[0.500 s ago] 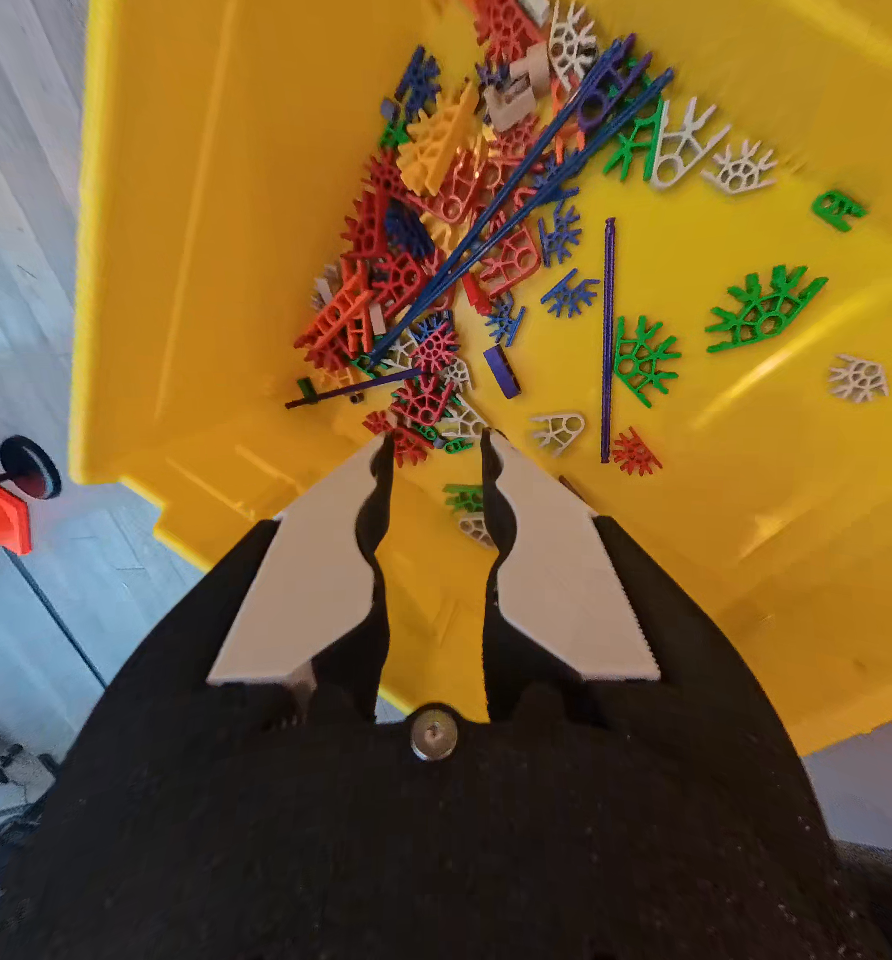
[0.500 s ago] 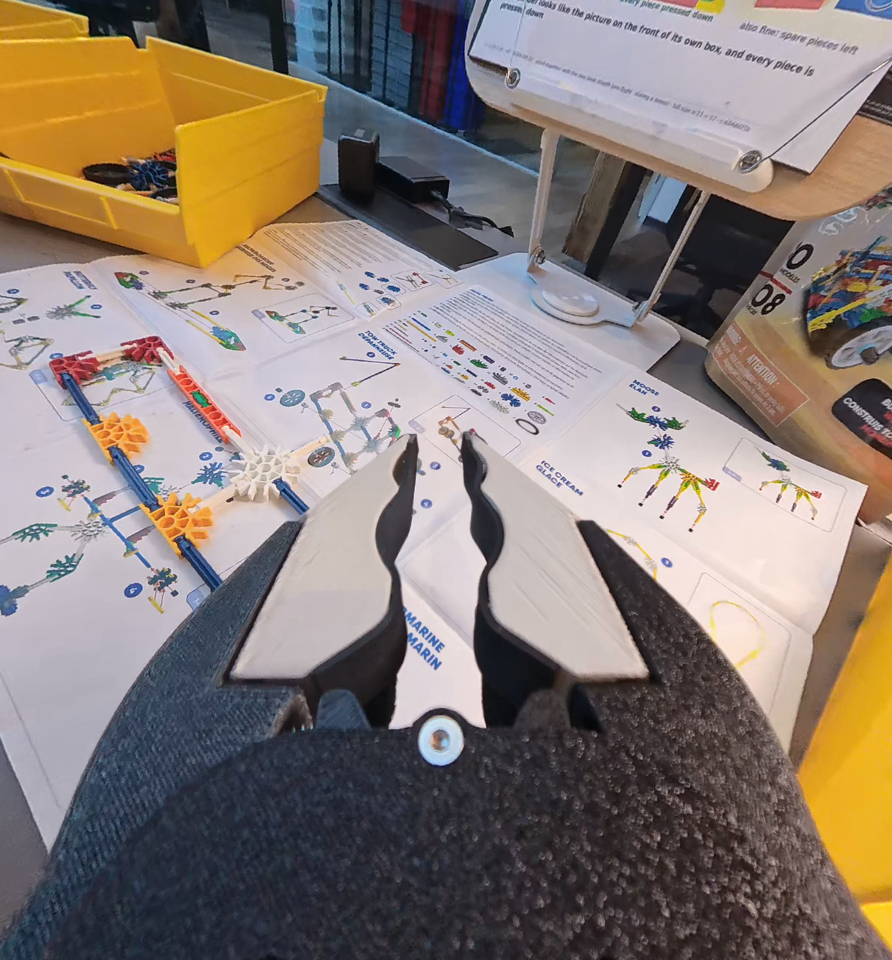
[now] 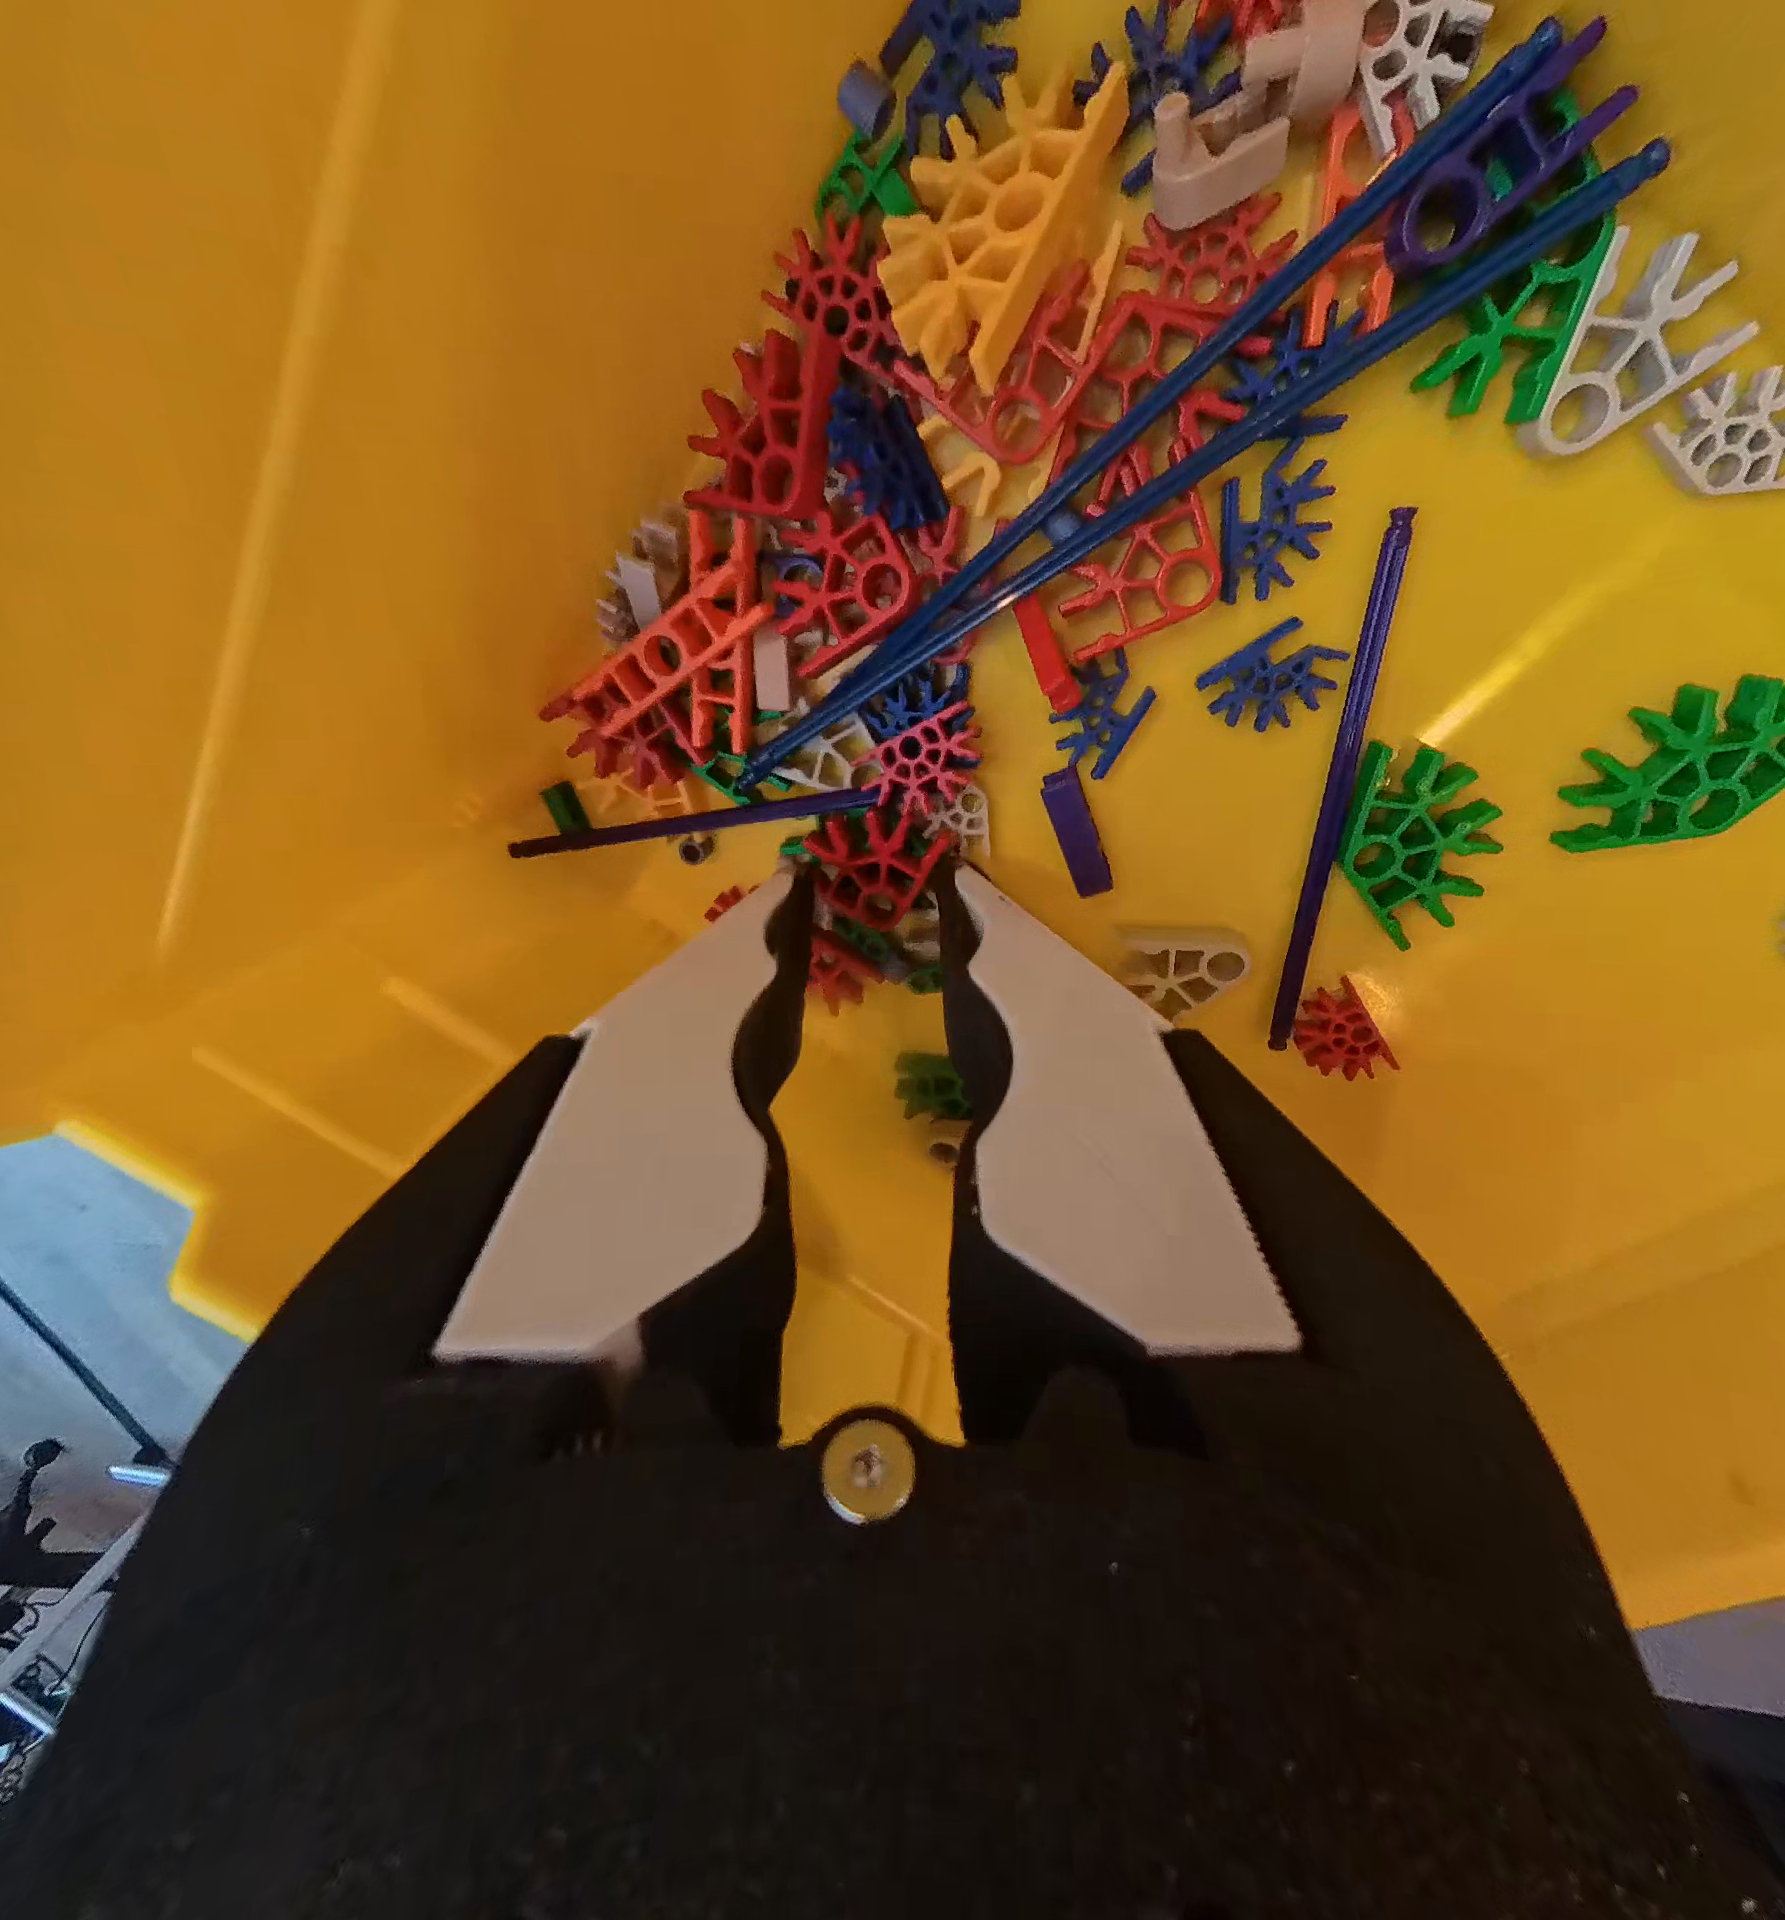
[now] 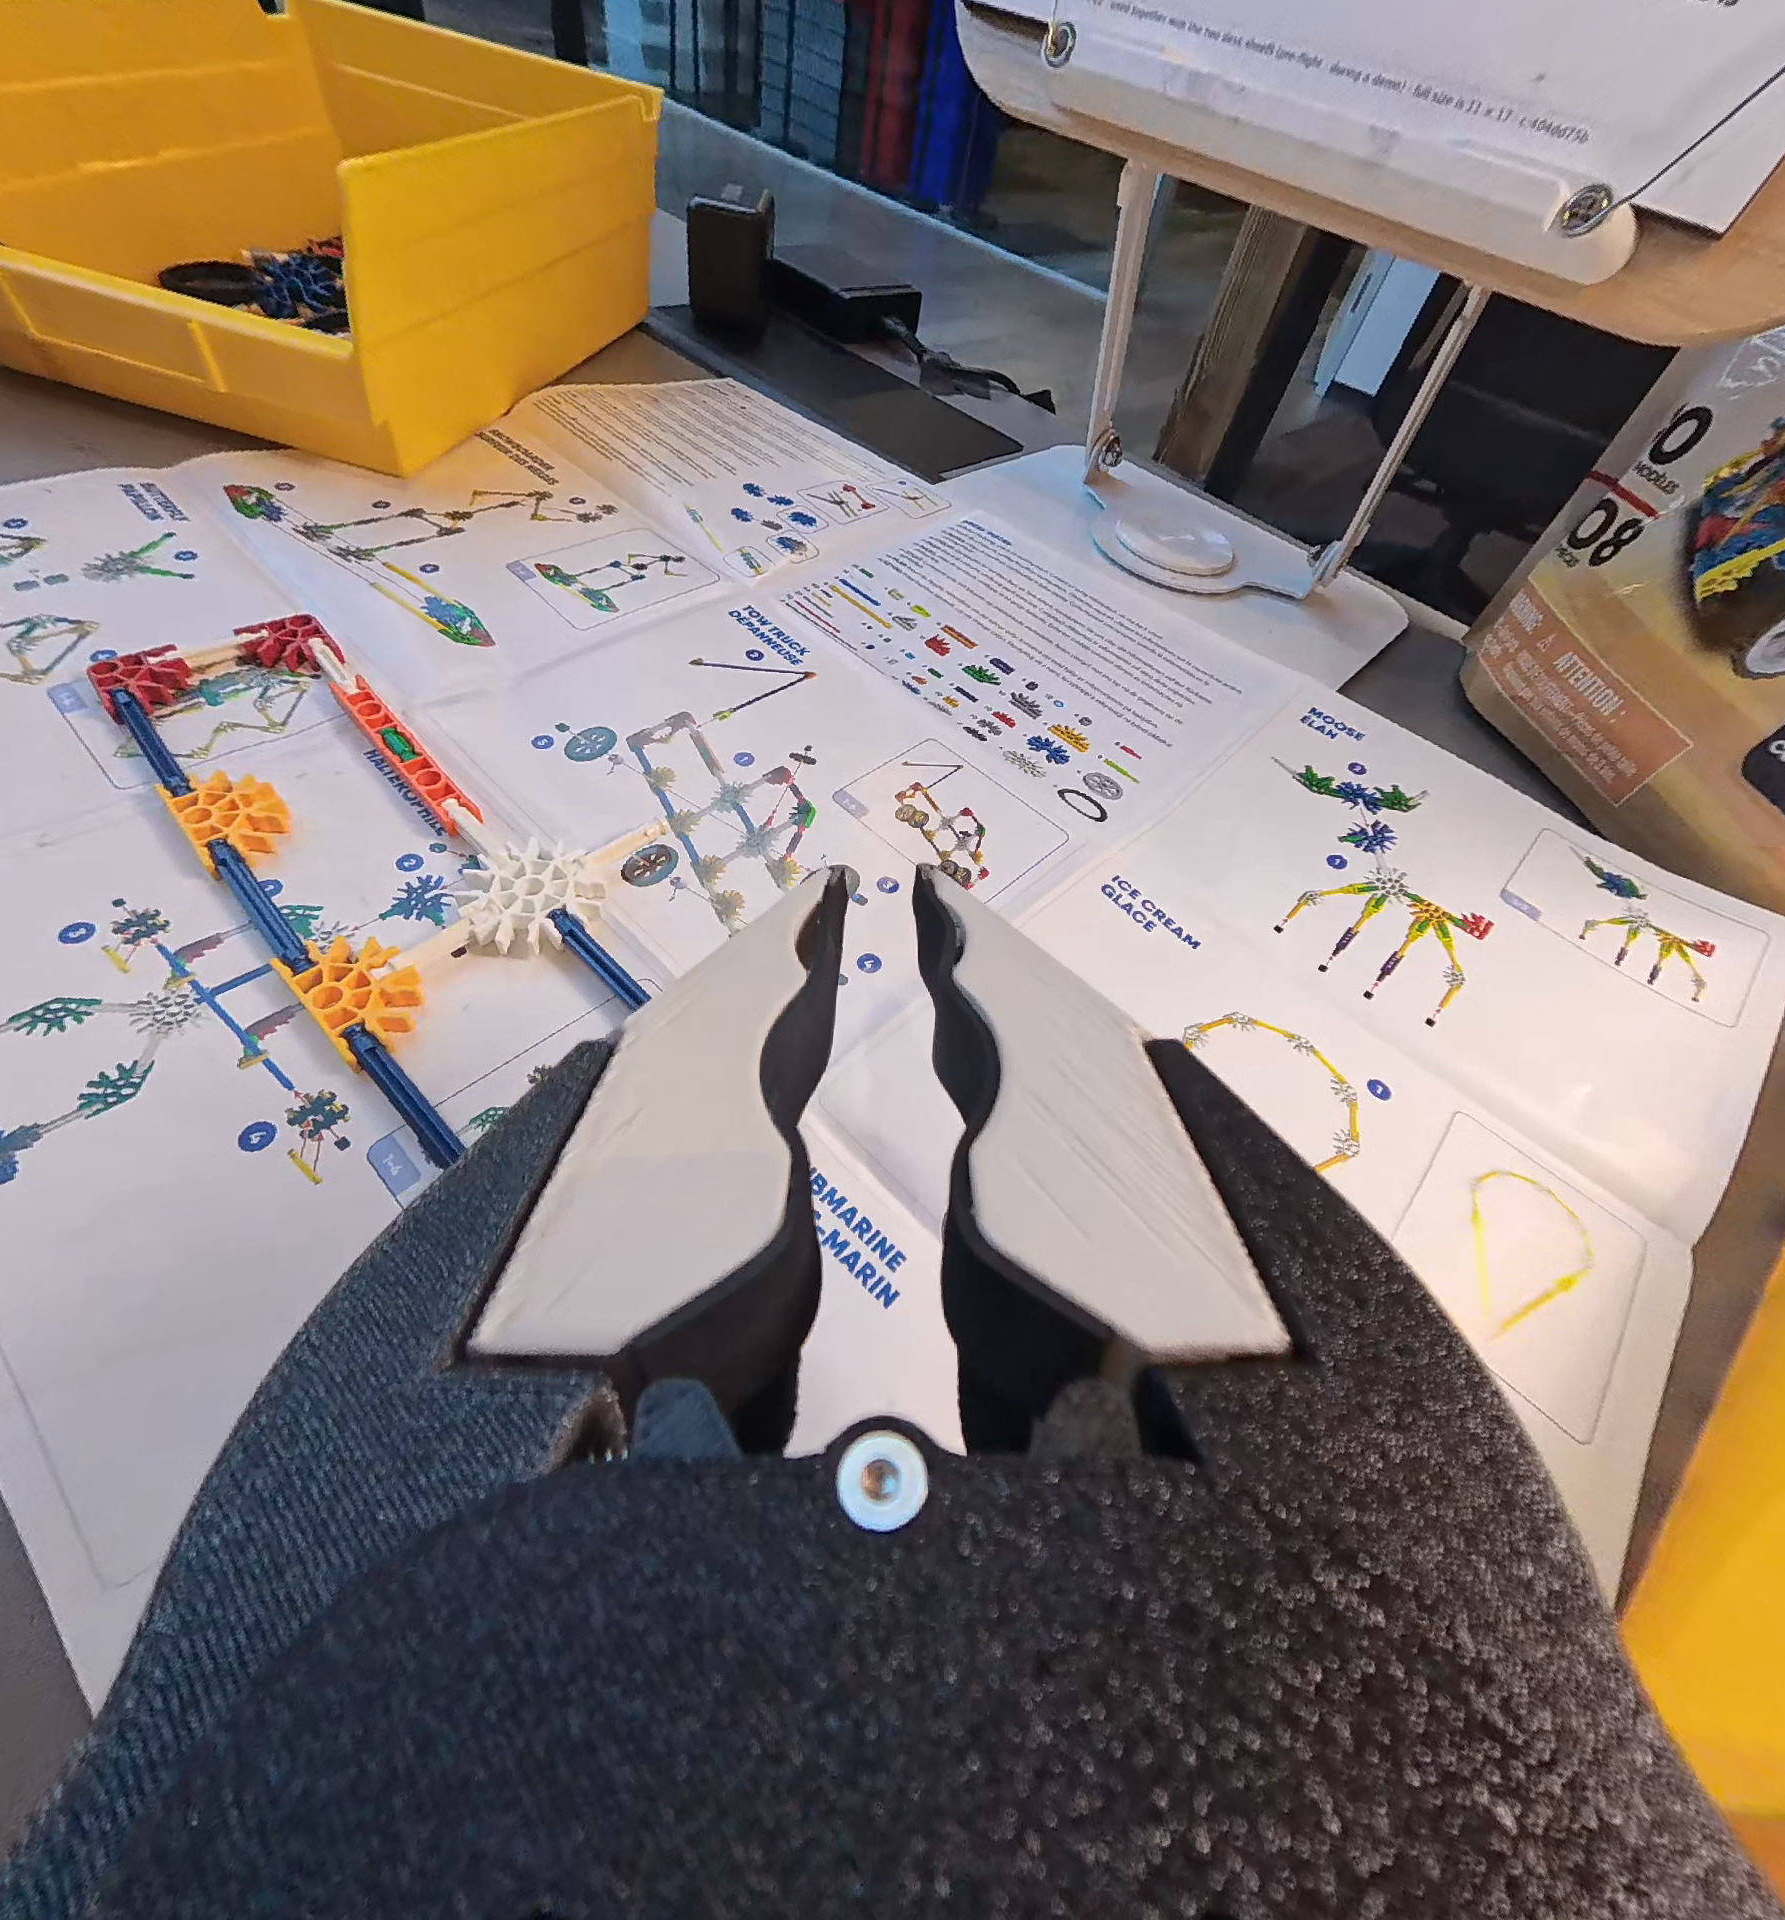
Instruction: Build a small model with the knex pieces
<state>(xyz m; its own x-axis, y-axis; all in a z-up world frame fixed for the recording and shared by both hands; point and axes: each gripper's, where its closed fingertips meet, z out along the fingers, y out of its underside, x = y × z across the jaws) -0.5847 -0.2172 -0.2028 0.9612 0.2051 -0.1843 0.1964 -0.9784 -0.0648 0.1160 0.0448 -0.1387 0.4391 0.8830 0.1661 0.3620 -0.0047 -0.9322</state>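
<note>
My left gripper is open inside a yellow bin. Its tips stand on either side of a red connector at the near end of a pile of coloured construction pieces. Long blue rods lie across the pile. My right gripper is empty, with only a narrow gap between its tips. It hovers over a white instruction sheet. To its left a partly built frame of blue rods with red, orange and white connectors lies on the sheet.
In the bin, a purple rod and green connectors lie apart to the right. In the right wrist view stand a second yellow bin at back left, a white stand, a printed toy box, and another yellow bin's wall at right. The grippers' ends are close to 75 cm from one another.
My left gripper has pushed deeper into the bin, and its tips now flank the red connector. My right gripper has drifted slightly over the sheet and its gap has narrowed a little.
</note>
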